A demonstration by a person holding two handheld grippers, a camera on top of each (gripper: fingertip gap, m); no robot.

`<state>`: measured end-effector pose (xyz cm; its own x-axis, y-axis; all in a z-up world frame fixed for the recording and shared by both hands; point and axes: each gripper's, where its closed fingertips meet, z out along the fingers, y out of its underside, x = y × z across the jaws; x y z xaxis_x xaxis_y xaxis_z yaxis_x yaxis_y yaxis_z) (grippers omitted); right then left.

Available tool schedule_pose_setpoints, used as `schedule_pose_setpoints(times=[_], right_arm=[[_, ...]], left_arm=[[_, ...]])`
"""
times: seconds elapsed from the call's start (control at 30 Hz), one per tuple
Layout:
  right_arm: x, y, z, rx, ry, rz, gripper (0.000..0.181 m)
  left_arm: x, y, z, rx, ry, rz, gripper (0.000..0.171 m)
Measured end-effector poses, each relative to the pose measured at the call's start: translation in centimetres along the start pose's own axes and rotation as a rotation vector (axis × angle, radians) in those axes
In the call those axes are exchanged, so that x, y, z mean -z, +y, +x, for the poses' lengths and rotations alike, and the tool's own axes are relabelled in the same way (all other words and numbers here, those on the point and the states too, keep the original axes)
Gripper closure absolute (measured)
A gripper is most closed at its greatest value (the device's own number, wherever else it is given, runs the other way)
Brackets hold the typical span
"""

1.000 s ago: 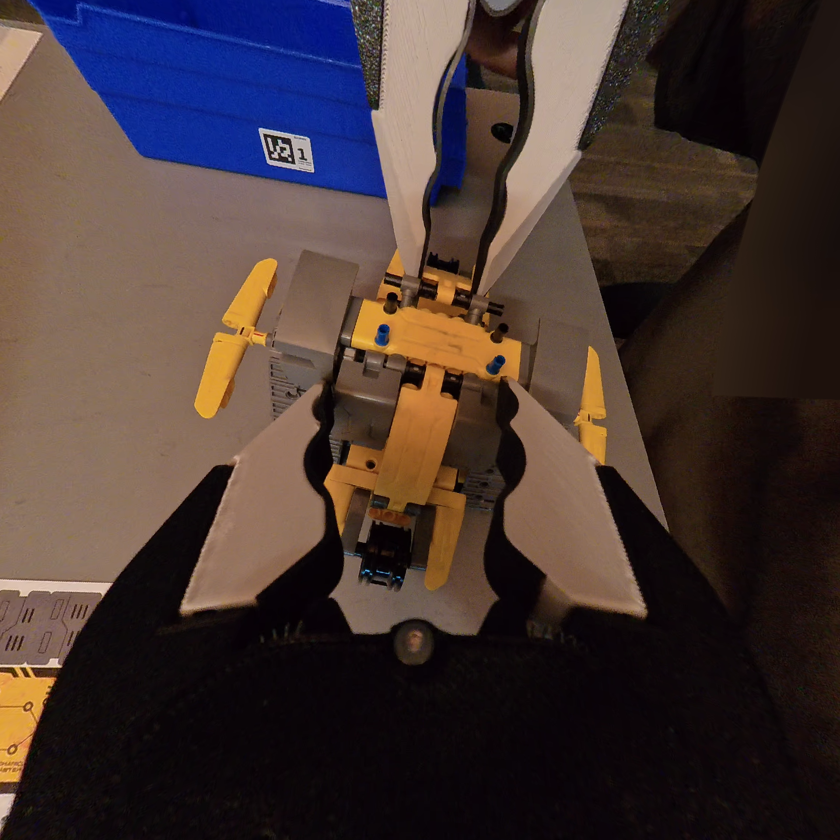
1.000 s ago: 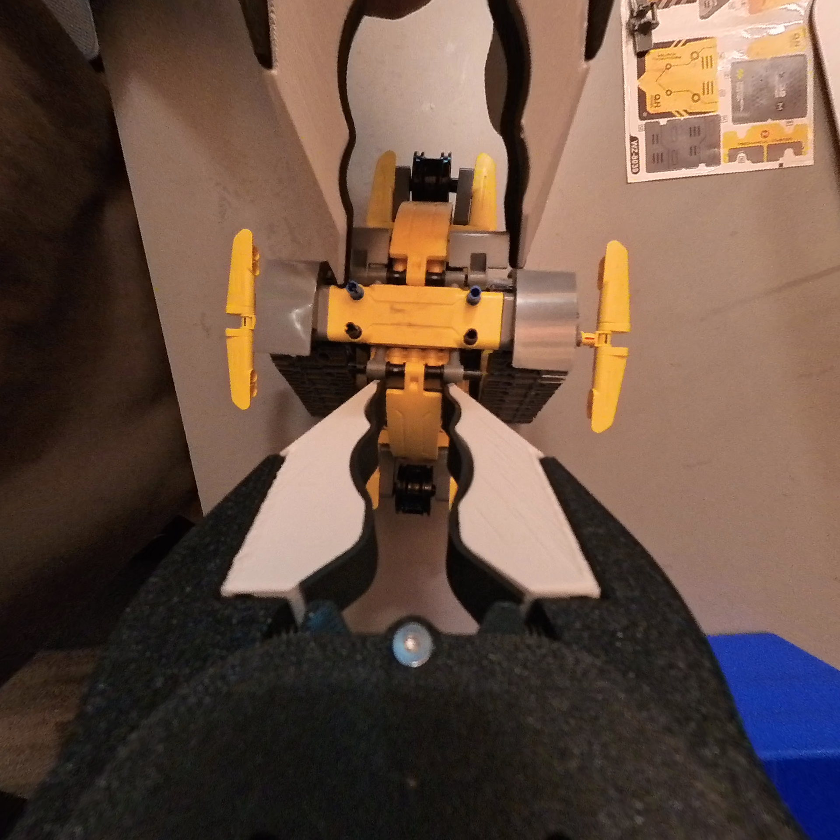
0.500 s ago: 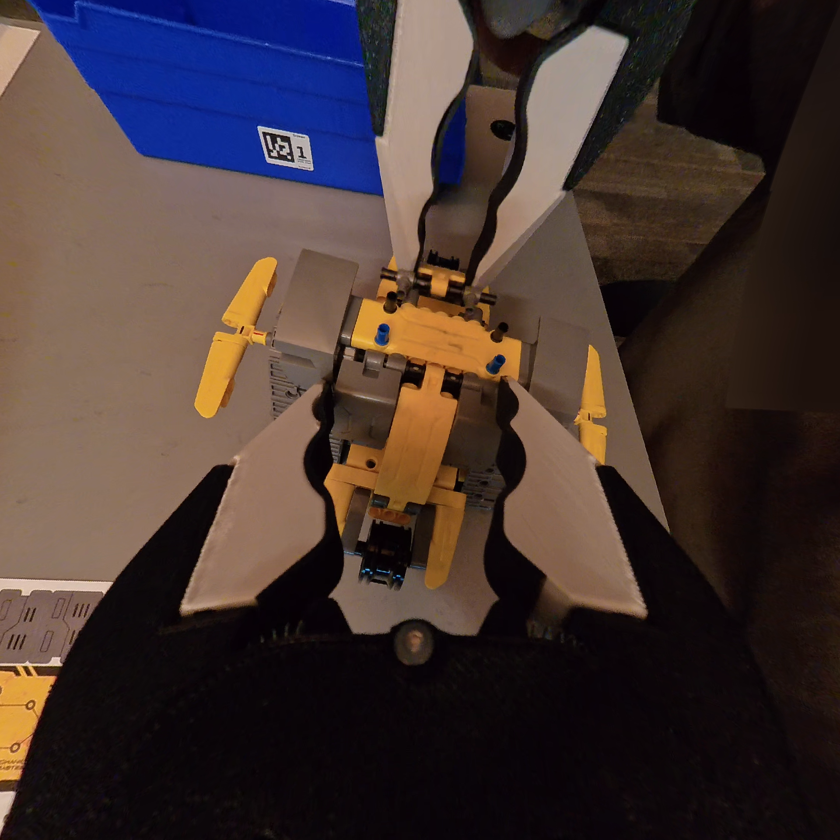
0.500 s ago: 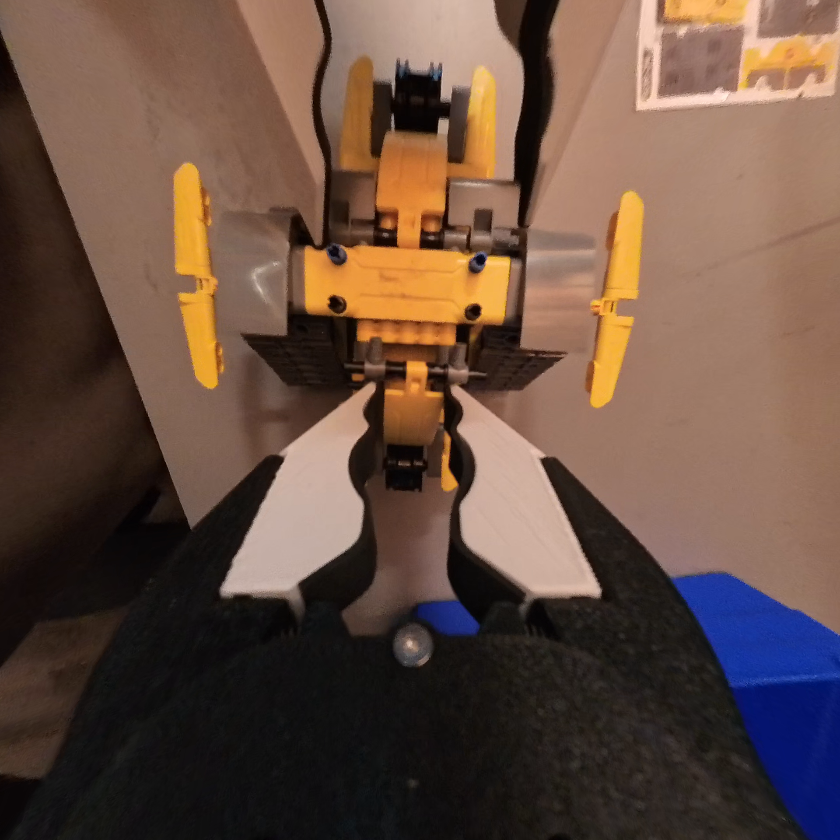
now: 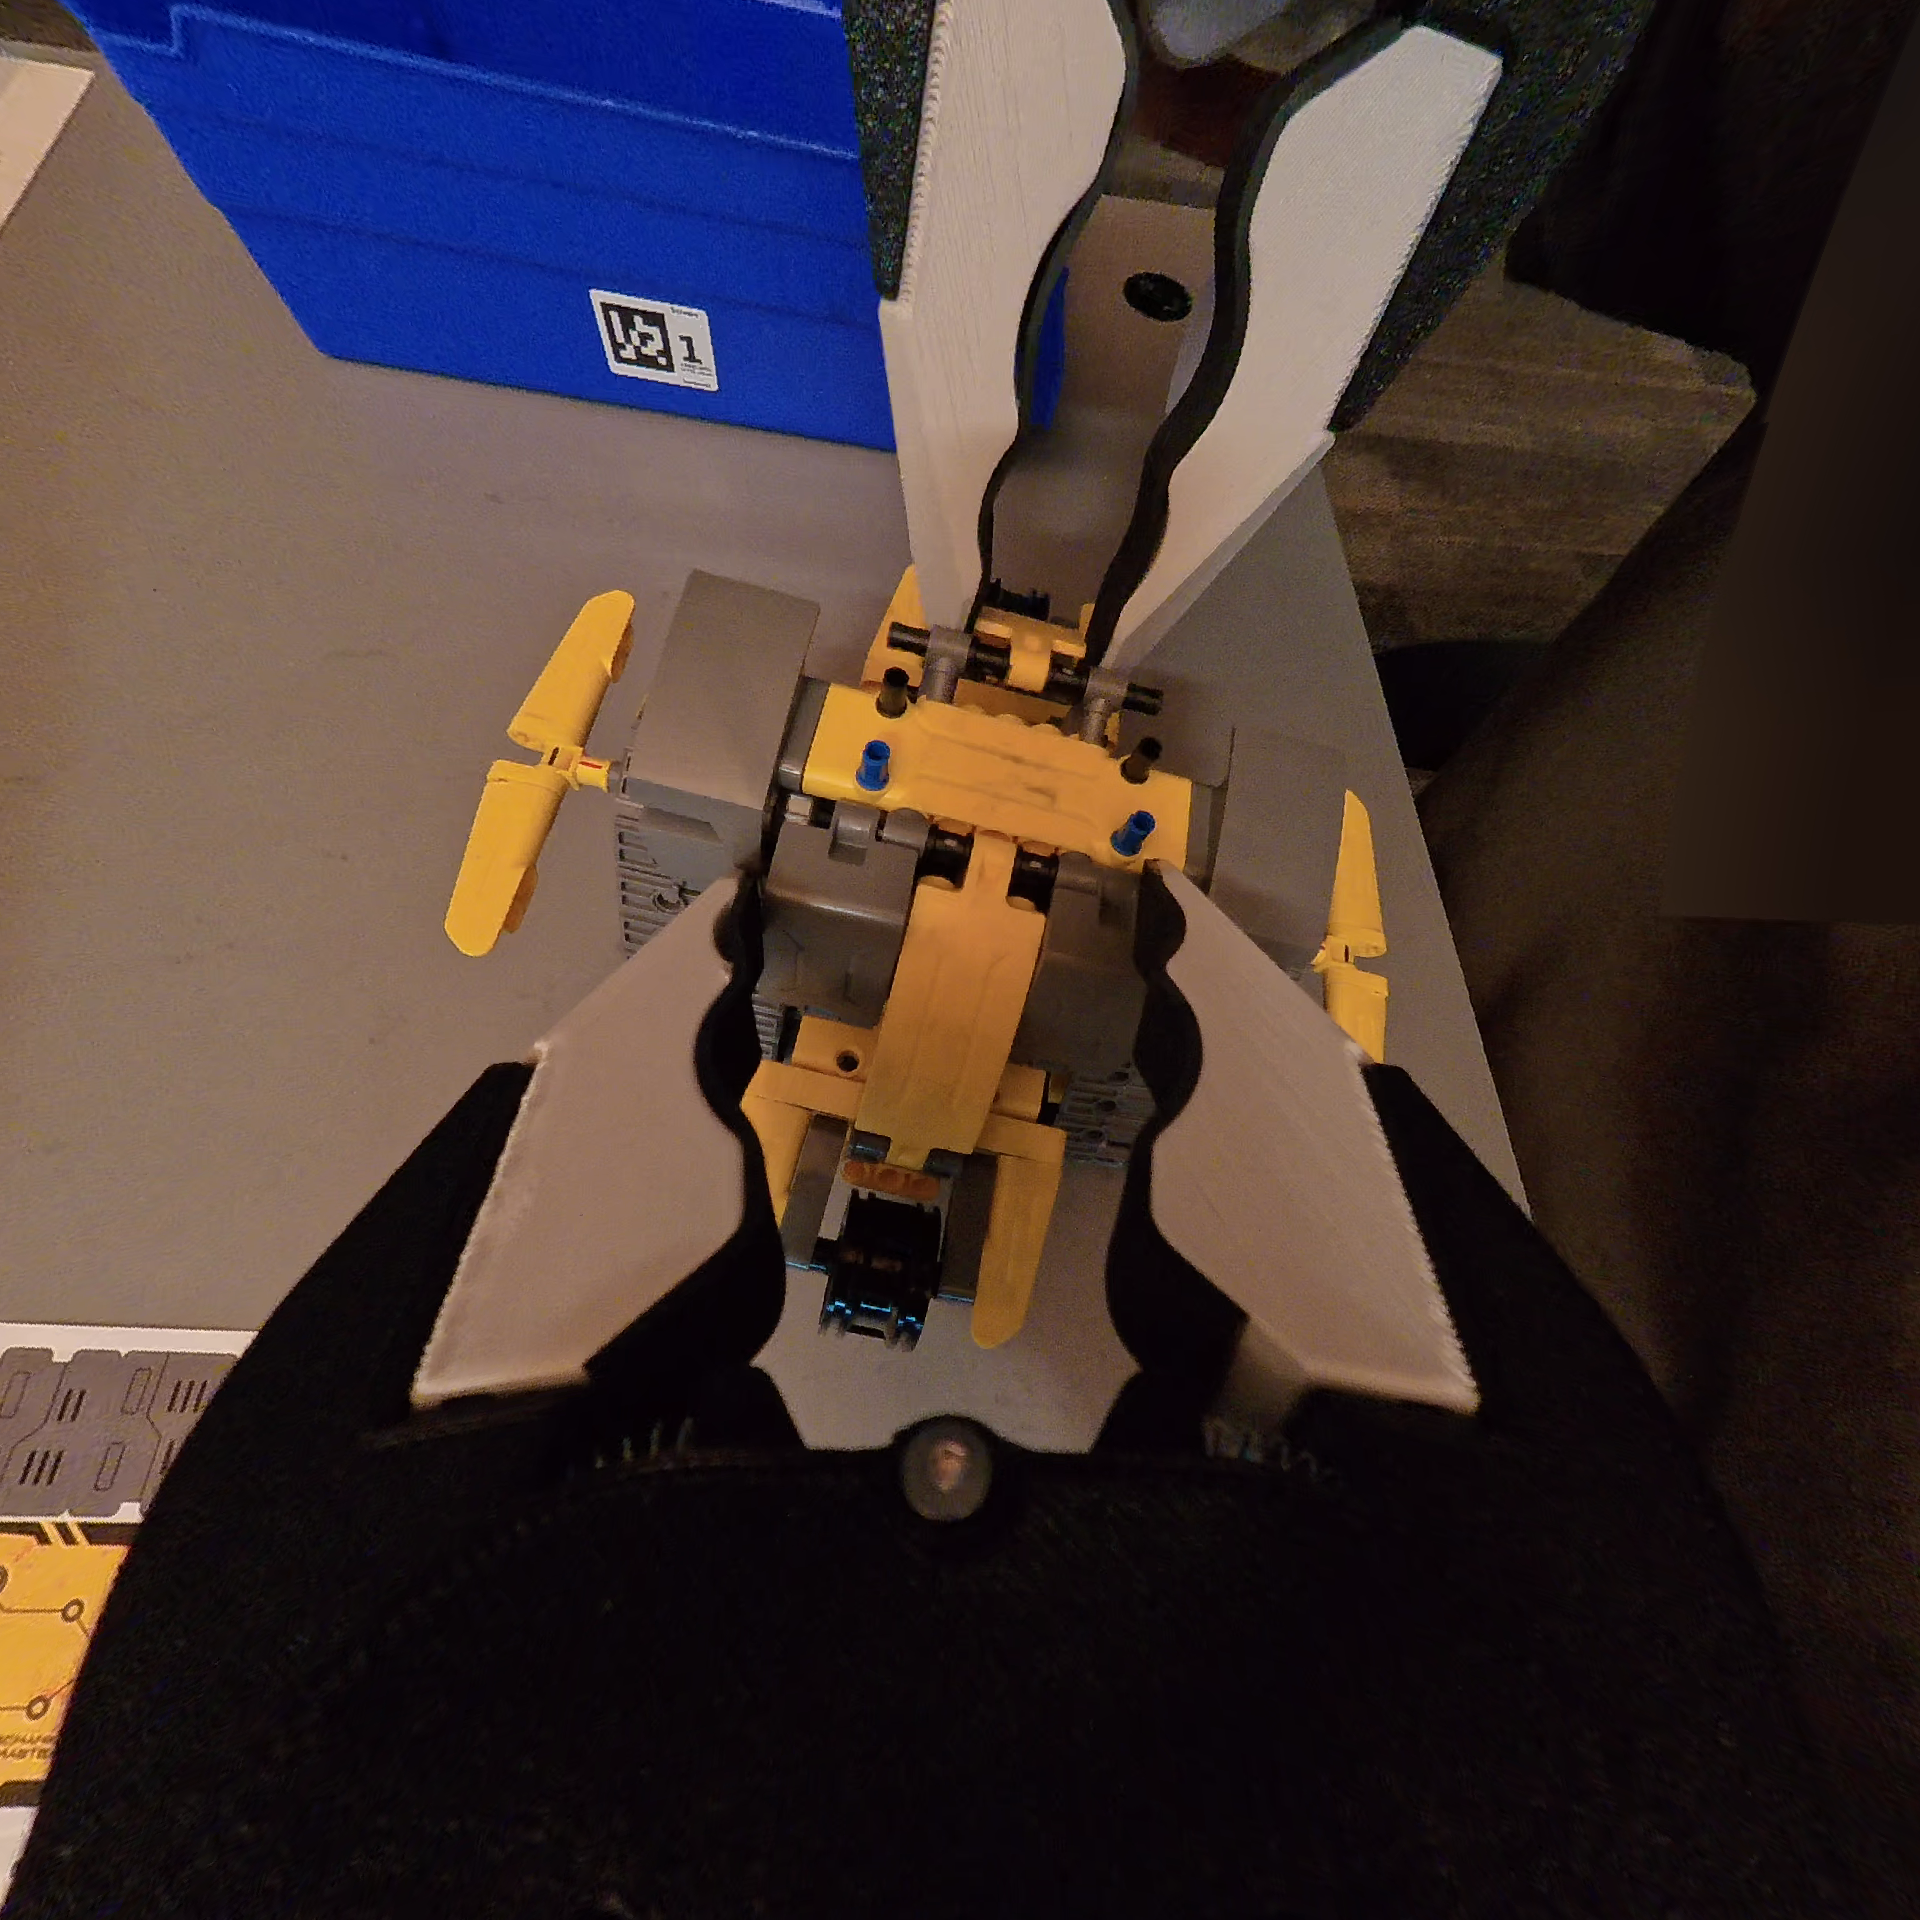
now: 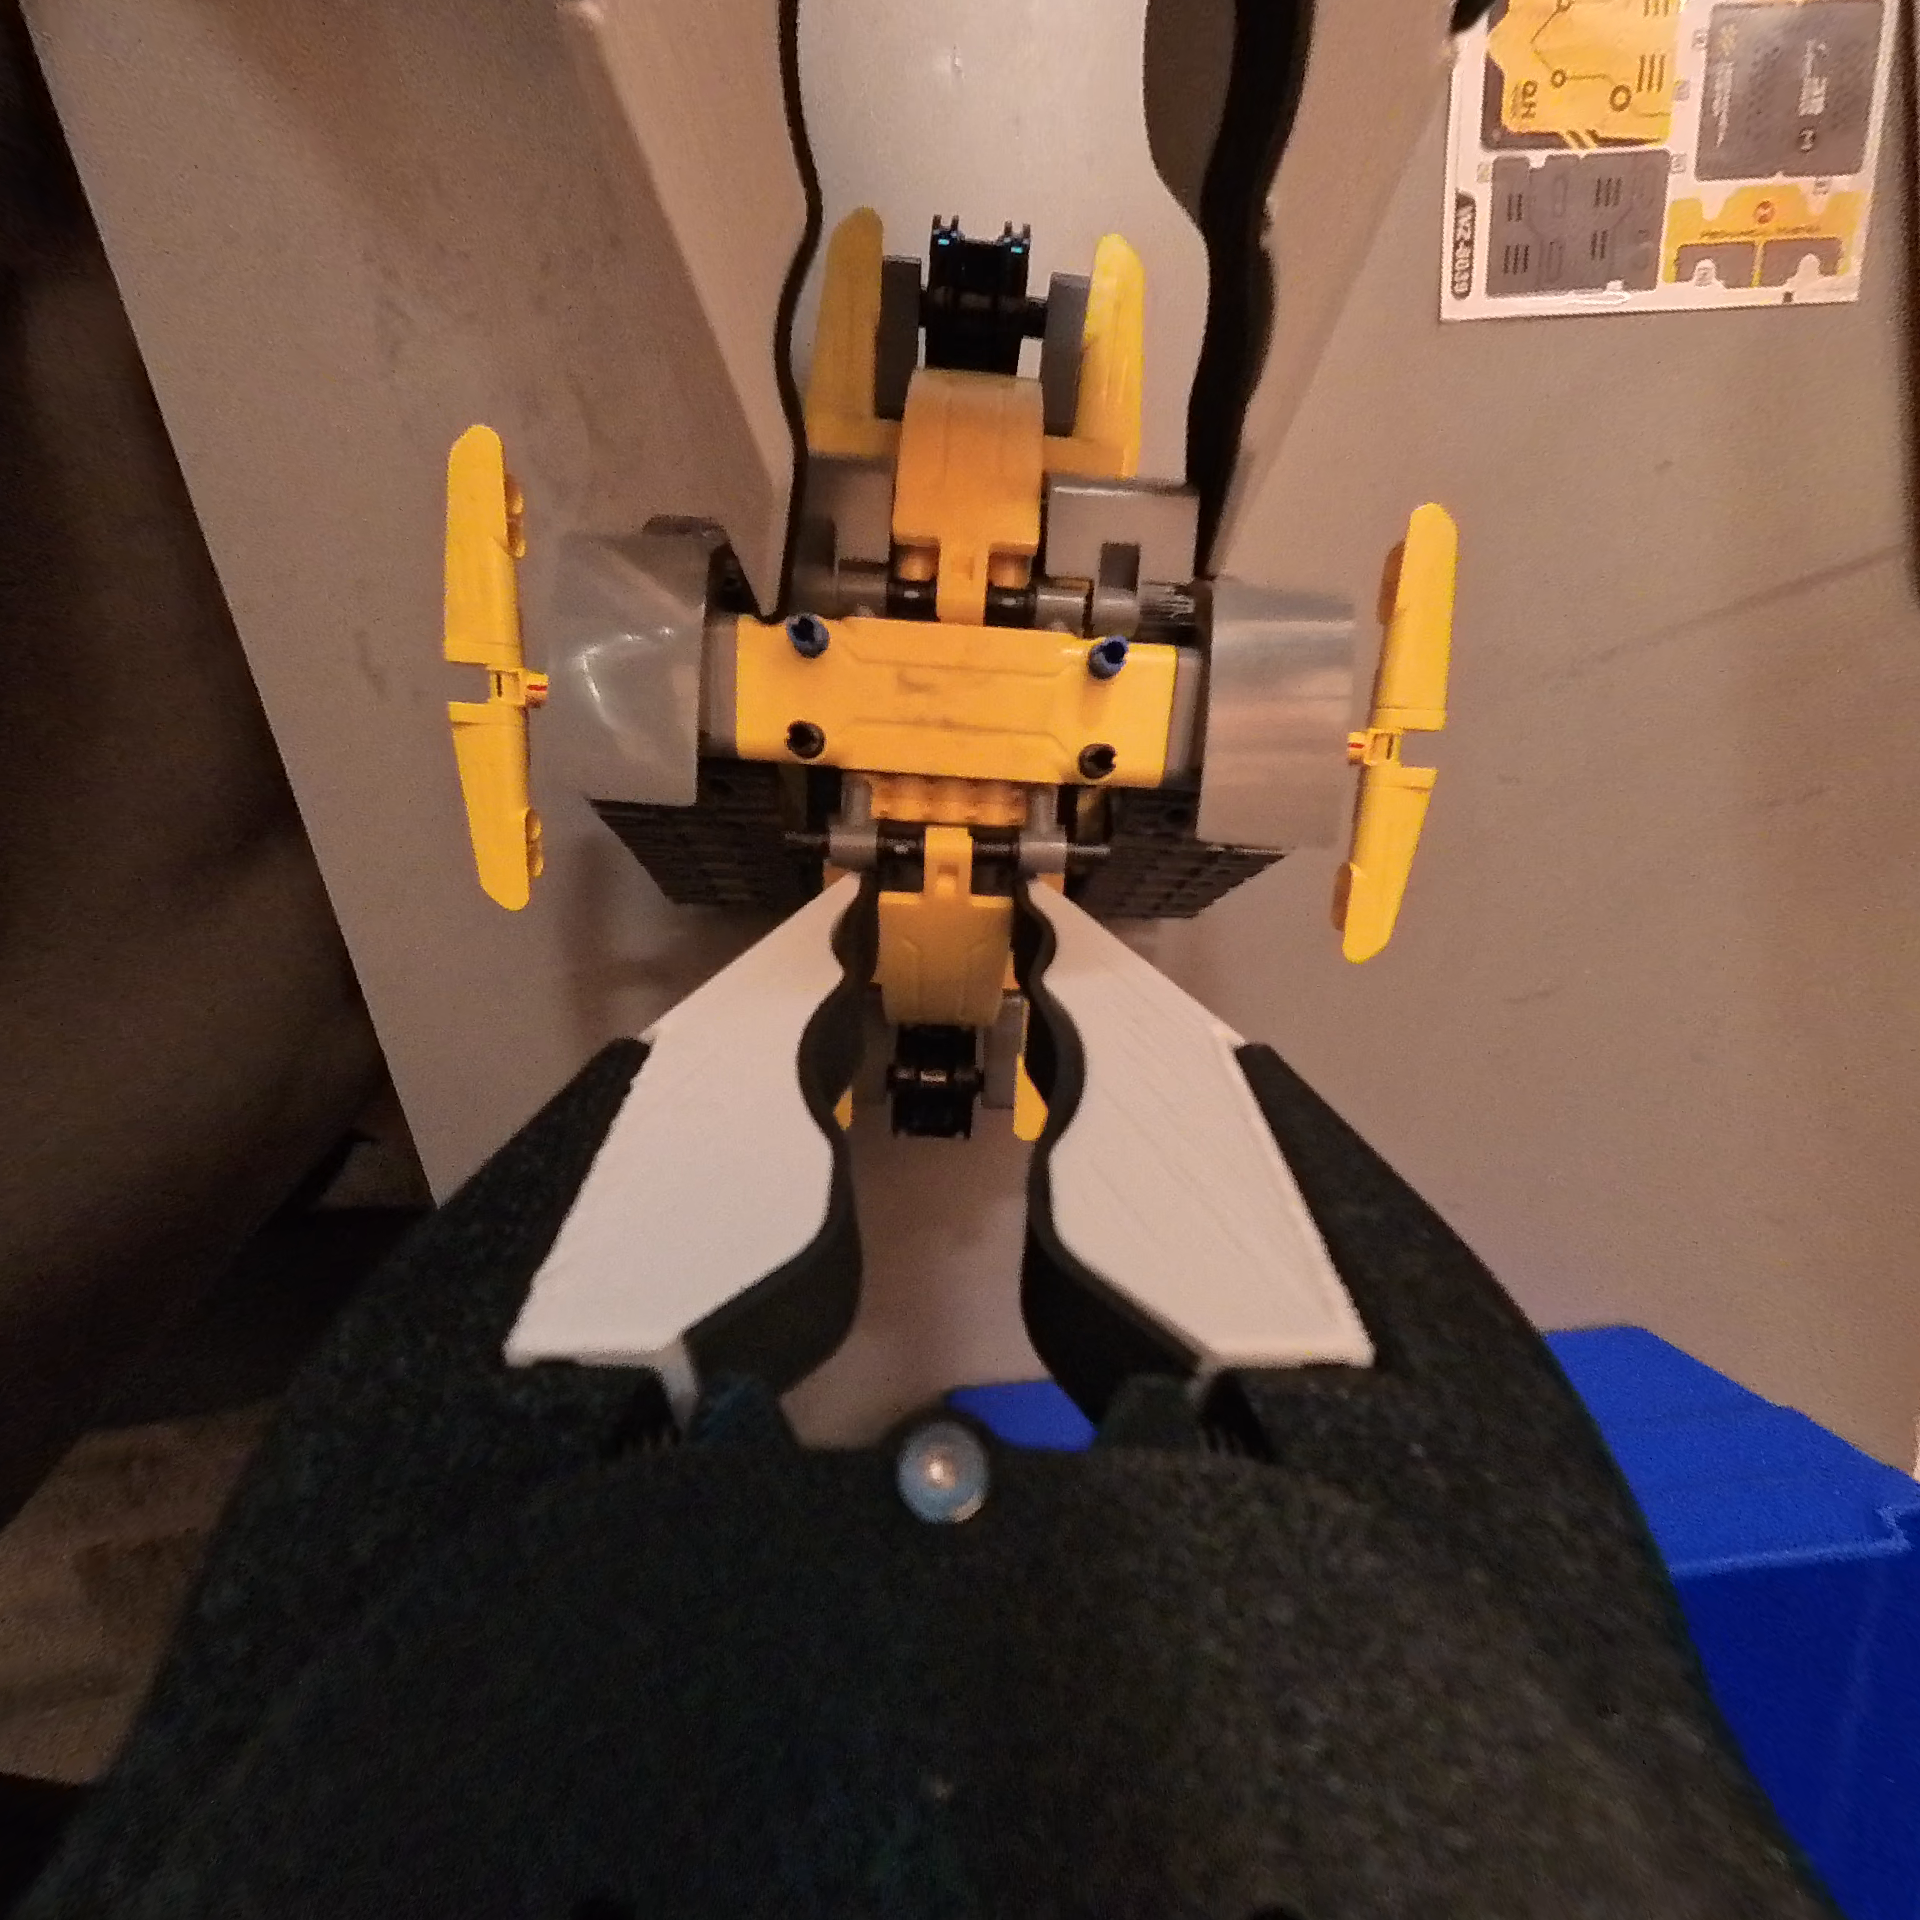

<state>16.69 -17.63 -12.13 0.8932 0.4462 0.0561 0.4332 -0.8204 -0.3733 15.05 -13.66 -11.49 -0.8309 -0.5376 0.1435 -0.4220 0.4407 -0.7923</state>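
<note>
A yellow and grey brick-built vehicle model (image 5: pixel 997 769) with black tracks and yellow side blades stands on the grey table (image 5: pixel 260 675). My left gripper (image 5: pixel 951 894) is shut on the model's grey body, one finger on each side. My right gripper (image 6: pixel 943 904) comes from the opposite end and is shut on the narrow yellow arm (image 6: pixel 940 956) of the model (image 6: pixel 956 696). The right gripper (image 5: pixel 1034 634) shows at the top of the left wrist view. The left gripper (image 6: pixel 992 597) shows at the top of the right wrist view.
A blue bin (image 5: pixel 520 208) with a square marker label stands behind the model, and its corner shows in the right wrist view (image 6: pixel 1714 1507). A sticker sheet (image 6: pixel 1652 156) lies on the table, also in the left wrist view (image 5: pixel 62 1507). The table edge (image 5: pixel 1434 935) runs close beside the model, with carpet beyond. Across from one pair of fingers to the other is roughly 5 cm.
My right gripper has swung higher and steeper over the model's end while still pinching the yellow arm, and the blue bin came into its view. My left gripper and the model body stayed put.
</note>
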Motion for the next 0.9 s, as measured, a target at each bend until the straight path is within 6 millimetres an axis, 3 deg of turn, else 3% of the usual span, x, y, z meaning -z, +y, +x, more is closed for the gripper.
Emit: schedule_pose_setpoints(times=[0.37, 0.9], right_arm=[[-0.41, 0.36, 0.02, 0.058, 0.002, -0.139, 0.156], [0.18, 0.04, 0.04, 0.064, 0.026, -0.104, 0.156]], left_arm=[[0.06, 0.06, -0.02, 0.001, 0.000, 0.002, 0.101], [0.06, 0.03, 0.02, 0.000, 0.001, 0.000, 0.101]])
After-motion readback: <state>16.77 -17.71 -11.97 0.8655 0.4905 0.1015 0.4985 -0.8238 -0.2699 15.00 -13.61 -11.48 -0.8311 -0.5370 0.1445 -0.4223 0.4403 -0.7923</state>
